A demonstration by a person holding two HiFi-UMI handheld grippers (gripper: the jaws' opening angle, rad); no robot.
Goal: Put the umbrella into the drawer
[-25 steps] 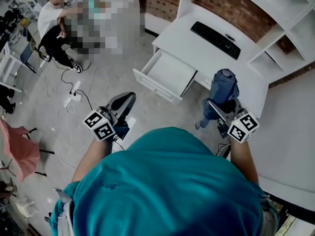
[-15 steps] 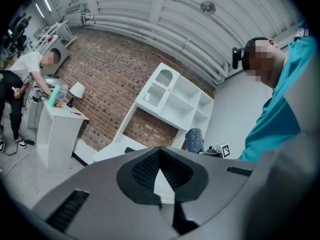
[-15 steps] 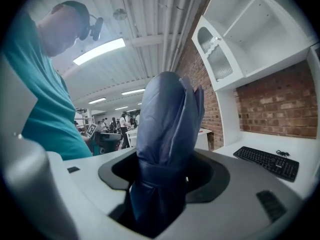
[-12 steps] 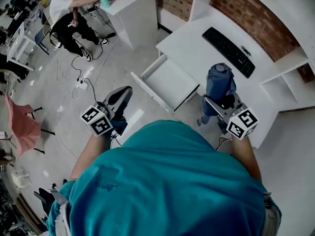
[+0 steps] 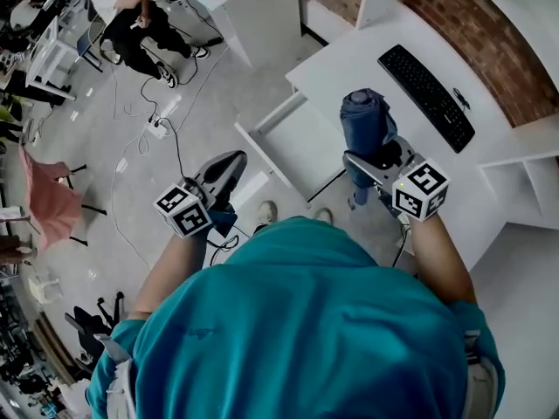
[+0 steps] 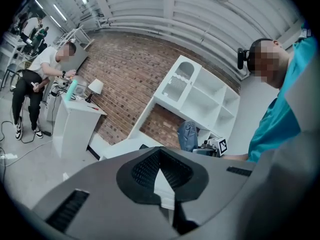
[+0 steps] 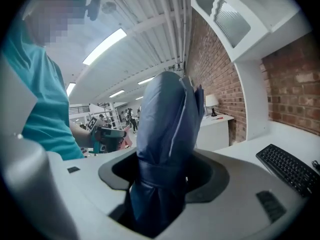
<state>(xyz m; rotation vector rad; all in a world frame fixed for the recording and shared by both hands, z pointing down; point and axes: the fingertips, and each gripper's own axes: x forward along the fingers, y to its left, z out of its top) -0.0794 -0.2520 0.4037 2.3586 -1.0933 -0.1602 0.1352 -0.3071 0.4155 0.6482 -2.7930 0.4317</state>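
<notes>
The folded blue umbrella (image 5: 365, 122) stands upright in my right gripper (image 5: 370, 159), which is shut on its lower part. In the right gripper view the umbrella (image 7: 169, 129) fills the space between the jaws of the right gripper (image 7: 162, 186). It hangs over the desk's front edge, just right of the open white drawer (image 5: 288, 144), whose inside looks bare. My left gripper (image 5: 225, 169) hovers over the floor left of the drawer. In the left gripper view the left gripper (image 6: 161, 176) has its jaws together with nothing between them.
The white desk (image 5: 367, 55) carries a black keyboard (image 5: 426, 84), with white shelves (image 5: 524, 168) to its right and a brick wall behind. A seated person (image 5: 131, 11) works at another white table top left. Cables and a power strip (image 5: 160, 127) lie on the floor.
My right gripper has carried the umbrella left, closer to the open drawer. The left gripper has stayed shut at about the same height left of the drawer.
</notes>
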